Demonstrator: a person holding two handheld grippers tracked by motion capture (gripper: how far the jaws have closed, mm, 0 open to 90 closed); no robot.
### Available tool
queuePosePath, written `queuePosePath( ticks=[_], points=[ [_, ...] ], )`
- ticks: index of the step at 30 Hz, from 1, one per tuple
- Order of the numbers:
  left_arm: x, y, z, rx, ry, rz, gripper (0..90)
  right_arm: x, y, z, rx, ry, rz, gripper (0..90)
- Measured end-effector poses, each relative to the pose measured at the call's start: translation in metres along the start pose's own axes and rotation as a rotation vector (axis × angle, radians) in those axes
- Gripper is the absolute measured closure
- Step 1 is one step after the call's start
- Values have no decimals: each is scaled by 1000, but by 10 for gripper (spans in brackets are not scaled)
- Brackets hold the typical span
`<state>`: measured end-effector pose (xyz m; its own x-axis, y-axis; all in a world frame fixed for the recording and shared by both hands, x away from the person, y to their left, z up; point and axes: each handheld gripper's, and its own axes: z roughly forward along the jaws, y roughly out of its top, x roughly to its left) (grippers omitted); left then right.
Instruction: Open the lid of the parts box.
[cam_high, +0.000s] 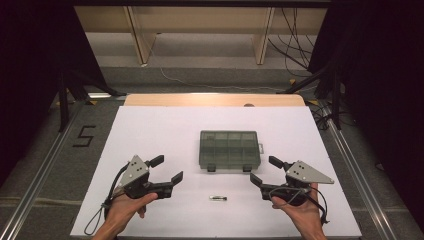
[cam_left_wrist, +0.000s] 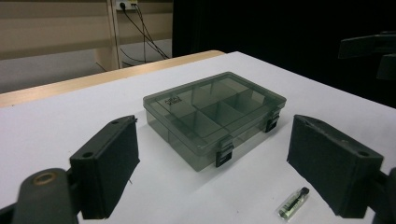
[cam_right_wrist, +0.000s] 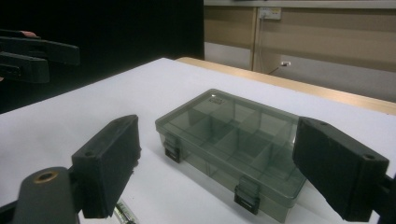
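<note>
A smoky grey compartment box (cam_high: 230, 149) sits closed at the middle of the white worktop (cam_high: 150, 130), its two dark latches (cam_high: 212, 167) facing the person at the six o'clock edge. Both latches look fastened and the lid lies flat, so nothing appears to have been opened yet. Through the tinted lid the dividers show, and the compartments look empty as far as can be told.

A small glass vial (cam_high: 218, 198) with a dark cap lies on its side on the worktop at six o'clock from the box, apart from it, and roughly between the two hands. In the left gripper view the same vial (cam_left_wrist: 293, 204) lies near the lower right finger, not touching it.

The left gripper (cam_high: 166, 171) is held at about eight o'clock from the box, its fingers spread wide with nothing between them. The right gripper (cam_high: 265, 171) is held at about four o'clock, fingers likewise spread and empty. Both point inward toward the box and the vial, and each is apart from both.

By my reading, the work has barely begun: the likely job is putting the vial into a compartment. What is left is everything, namely undoing the two latches, lifting the lid, picking up the vial, placing it inside, and probably closing the box again. No step appears to be done so far.
</note>
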<state>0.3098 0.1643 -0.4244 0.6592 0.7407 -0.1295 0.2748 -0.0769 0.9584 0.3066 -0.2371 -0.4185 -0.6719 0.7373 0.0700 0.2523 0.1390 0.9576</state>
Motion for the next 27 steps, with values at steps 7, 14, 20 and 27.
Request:
queuePosePath(
  ticks=[7,14,20,27],
  points=[
    [1,0,0,1,8,0,156,-3,0,0,-4,3,-13,162],
    [2,-1,4,15,28,2,157,-7,1,1,-28,-8,-22,162],
    [2,-2,9,26,32,-1,158,-13,2,2,11,-22,-9,162],
    [7,-4,28,58,46,5,163,-31,3,9,19,-8,-40,189]
  ],
)
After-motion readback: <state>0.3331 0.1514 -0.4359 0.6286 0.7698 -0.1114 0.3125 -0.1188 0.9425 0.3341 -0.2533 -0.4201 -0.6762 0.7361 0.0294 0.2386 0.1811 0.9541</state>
